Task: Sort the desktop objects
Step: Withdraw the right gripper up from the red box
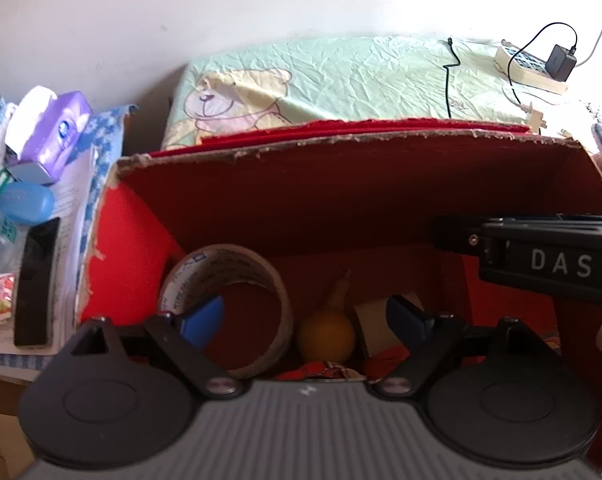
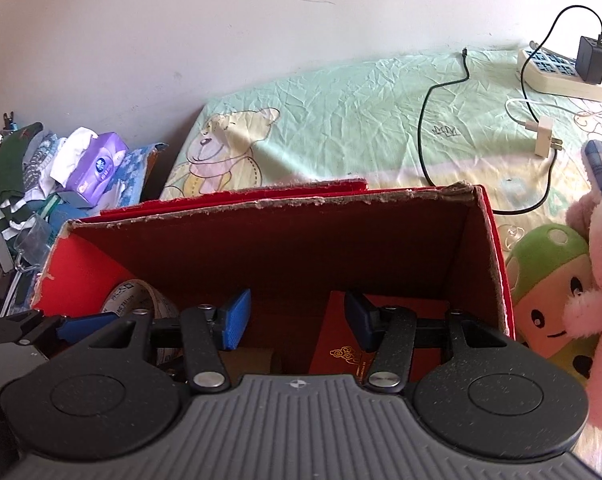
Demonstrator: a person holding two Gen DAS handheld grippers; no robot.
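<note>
Support: bed (image 2: 341, 120), crumpled pale-green sheet with bear print (image 2: 225, 148) | On bed: red cardboard box (image 2: 497, 256), open top, near edge | power strip (image 2: 557, 76) with black charger, far right | black cable (image 2: 425, 136) | white plug adapter (image 2: 545, 136) | plush toys (image 2: 549, 280), right of box

- The left wrist view looked down from just above the near rim of the red box (image 1: 341, 200), close, facing its floor and the wall behind.
- The right wrist view sat at the same rim, further right.
- Both shared the box, tape roll (image 1: 229, 308), bear sheet (image 2: 301, 120) and power strip (image 2: 557, 76) beyond the box.
</note>
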